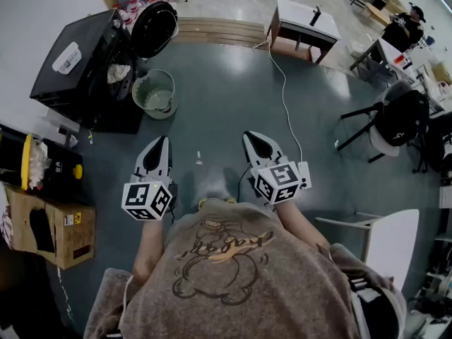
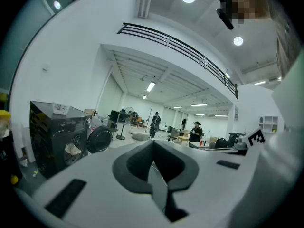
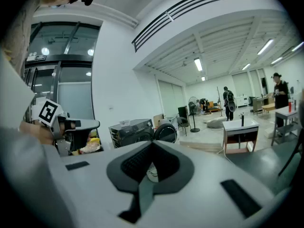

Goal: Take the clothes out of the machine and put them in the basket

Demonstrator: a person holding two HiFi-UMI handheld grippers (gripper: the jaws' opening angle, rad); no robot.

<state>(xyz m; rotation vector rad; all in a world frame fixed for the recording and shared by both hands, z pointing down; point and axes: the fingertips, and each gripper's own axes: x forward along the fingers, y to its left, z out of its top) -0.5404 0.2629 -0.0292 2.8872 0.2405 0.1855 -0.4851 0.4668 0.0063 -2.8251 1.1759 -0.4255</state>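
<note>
One black machine [image 1: 78, 69] stands at the upper left of the head view, its round door [image 1: 154, 28] swung open and pale, crumpled clothes [image 1: 119, 73] bunched in its mouth. One green basket [image 1: 143, 87] sits just beside it, lower right. At lower middle, the two tongs, left gripper [image 1: 164, 141] and right gripper [image 1: 248, 136], have their jaws pressed together on nothing.

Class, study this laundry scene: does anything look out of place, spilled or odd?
Nothing is spilled or damaged. The black washing machine has its round door hanging open with pale clothes showing inside. A white cable trails loose across the grey floor, a possible trip hazard.
</note>
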